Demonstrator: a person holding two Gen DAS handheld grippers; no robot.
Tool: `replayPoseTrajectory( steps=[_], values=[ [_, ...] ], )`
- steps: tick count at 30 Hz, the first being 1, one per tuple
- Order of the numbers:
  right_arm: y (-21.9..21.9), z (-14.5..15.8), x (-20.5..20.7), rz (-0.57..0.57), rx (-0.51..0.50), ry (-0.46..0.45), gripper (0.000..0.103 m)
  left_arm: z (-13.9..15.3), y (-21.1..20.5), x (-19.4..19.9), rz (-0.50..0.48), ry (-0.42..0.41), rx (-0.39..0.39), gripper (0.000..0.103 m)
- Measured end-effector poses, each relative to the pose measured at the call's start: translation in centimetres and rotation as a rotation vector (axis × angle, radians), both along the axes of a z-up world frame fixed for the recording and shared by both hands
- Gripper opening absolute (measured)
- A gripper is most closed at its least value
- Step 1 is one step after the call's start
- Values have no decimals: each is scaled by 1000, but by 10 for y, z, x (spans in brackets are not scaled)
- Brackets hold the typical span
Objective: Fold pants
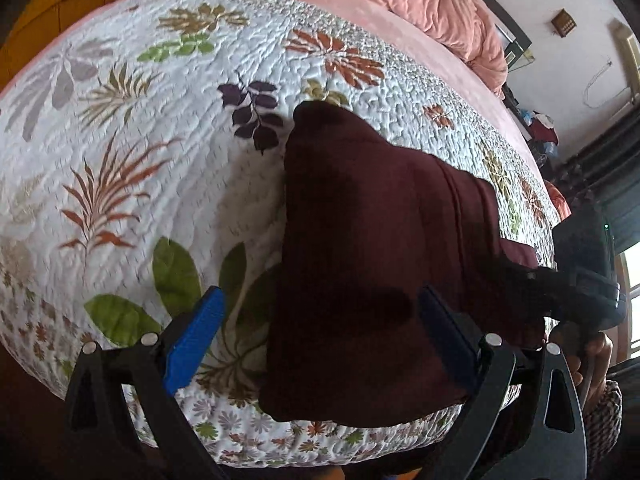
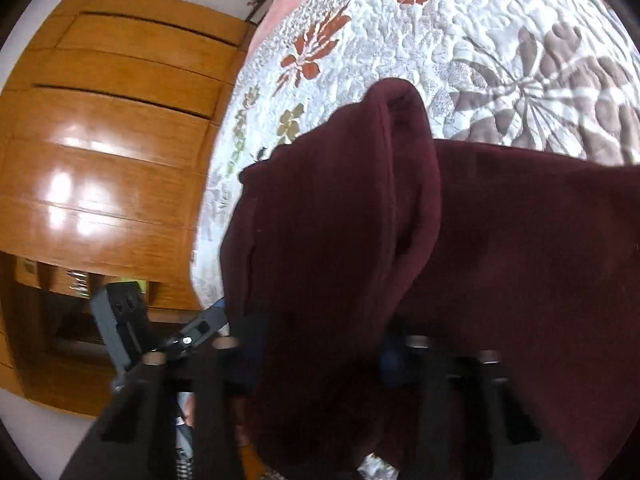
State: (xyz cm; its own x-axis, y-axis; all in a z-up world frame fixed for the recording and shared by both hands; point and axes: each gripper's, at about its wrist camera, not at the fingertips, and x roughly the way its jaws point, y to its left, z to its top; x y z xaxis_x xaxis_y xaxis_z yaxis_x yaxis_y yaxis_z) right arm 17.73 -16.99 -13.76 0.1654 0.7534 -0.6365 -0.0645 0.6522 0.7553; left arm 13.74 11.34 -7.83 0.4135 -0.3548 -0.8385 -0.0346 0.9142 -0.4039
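- Lying near the front edge of the bed, the maroon pants (image 1: 360, 248) spread over the quilt (image 1: 132, 152), with a raised fold of cloth peaking at their far end.
- In the right wrist view the pants (image 2: 500, 240) fill the foreground, and a lifted ridge of fabric curls up over the layer beneath.
- The left gripper (image 1: 320, 332) hovers with its blue fingers (image 1: 196, 340) spread wide; one finger sits over bare quilt, the other over the pants, and nothing is pinched between them.
- The right gripper (image 2: 316, 356) is mostly buried under draped cloth, so I cannot tell whether its fingers are spread or pressed together.
- From the left wrist view the right gripper's dark body (image 1: 584, 264) shows at the pants' right edge, with a hand (image 1: 592, 360) below it.
- The quilt is white, stitched, printed with rust, green, purple and grey leaves, and bordered with small flowers.
- Beyond it lie a pink sheet (image 1: 360, 4) and a rumpled pink blanket (image 1: 440, 0).
- A glossy wooden wardrobe (image 2: 108, 152) stands beside the bed.
- A white wall (image 1: 560, 52) carries a small brown plate and a dangling wire, with clutter heaped below.
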Motion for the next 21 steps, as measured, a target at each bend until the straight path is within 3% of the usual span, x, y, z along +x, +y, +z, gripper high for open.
replayPoseTrajectory(
  steps=[2, 5, 13, 21],
  values=[
    [-1, 5, -2, -3, 7, -18, 21, -1, 2, -2, 5, 2, -4, 96],
    [-6, 23, -9, -16, 64, -54, 19, 0, 6, -4, 19, 2, -1, 96],
    [-25, 87, -28, -19, 64, -188, 19, 21, -1, -6, 18, -29, -7, 96],
    [-79, 113, -40, -63, 9, -229, 18, 33, -36, 1, -49, -44, 14, 96]
  ],
)
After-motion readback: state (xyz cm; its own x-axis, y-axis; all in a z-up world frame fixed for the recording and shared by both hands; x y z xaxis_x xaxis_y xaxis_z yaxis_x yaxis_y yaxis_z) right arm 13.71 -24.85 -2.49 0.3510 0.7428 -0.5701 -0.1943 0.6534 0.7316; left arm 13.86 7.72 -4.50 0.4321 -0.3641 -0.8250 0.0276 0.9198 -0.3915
